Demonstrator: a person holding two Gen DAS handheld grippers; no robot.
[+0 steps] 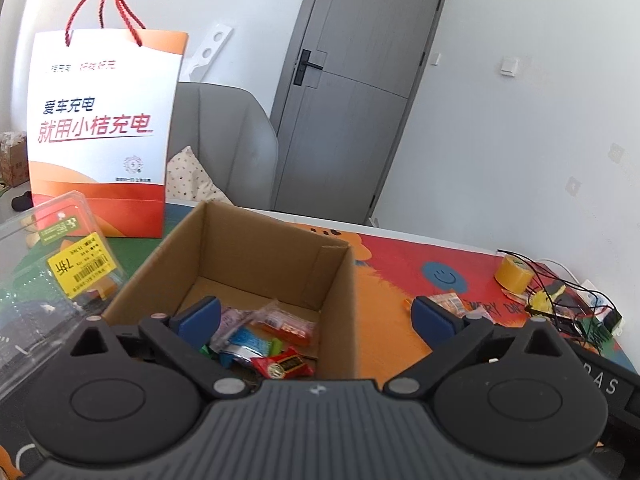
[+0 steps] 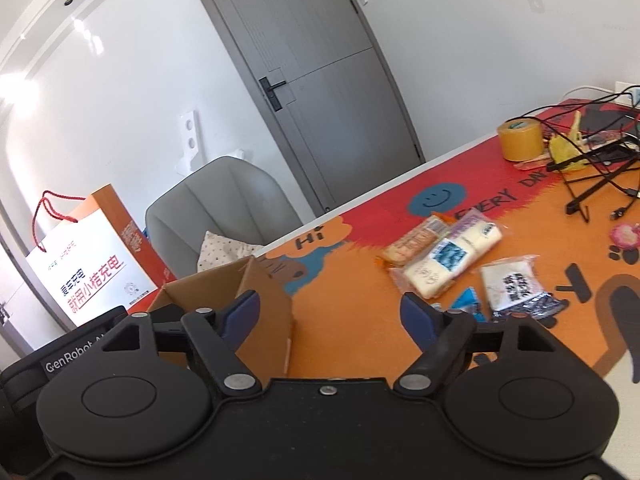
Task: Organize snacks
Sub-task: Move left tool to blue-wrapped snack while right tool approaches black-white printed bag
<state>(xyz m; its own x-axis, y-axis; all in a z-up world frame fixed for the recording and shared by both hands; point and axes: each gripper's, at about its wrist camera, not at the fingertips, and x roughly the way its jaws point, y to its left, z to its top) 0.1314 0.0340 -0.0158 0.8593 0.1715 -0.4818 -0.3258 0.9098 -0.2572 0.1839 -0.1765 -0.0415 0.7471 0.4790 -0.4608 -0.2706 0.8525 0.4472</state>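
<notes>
bench [image 2: 360,312]: bright orange and red mat on top | paper bag [image 1: 100,128]: stands behind box | box [image 1: 256,256]: open, some snacks [image 1: 276,344] inside | more snacks [image 2: 448,260]: lie right of box | tape roll [image 2: 520,140]: by wires, far side | left tool [image 1: 316,316]: released, over box | right tool [image 2: 330,312]: released, empty

Left gripper [image 1: 316,312] and right gripper [image 2: 330,312] gape, empty
</notes>
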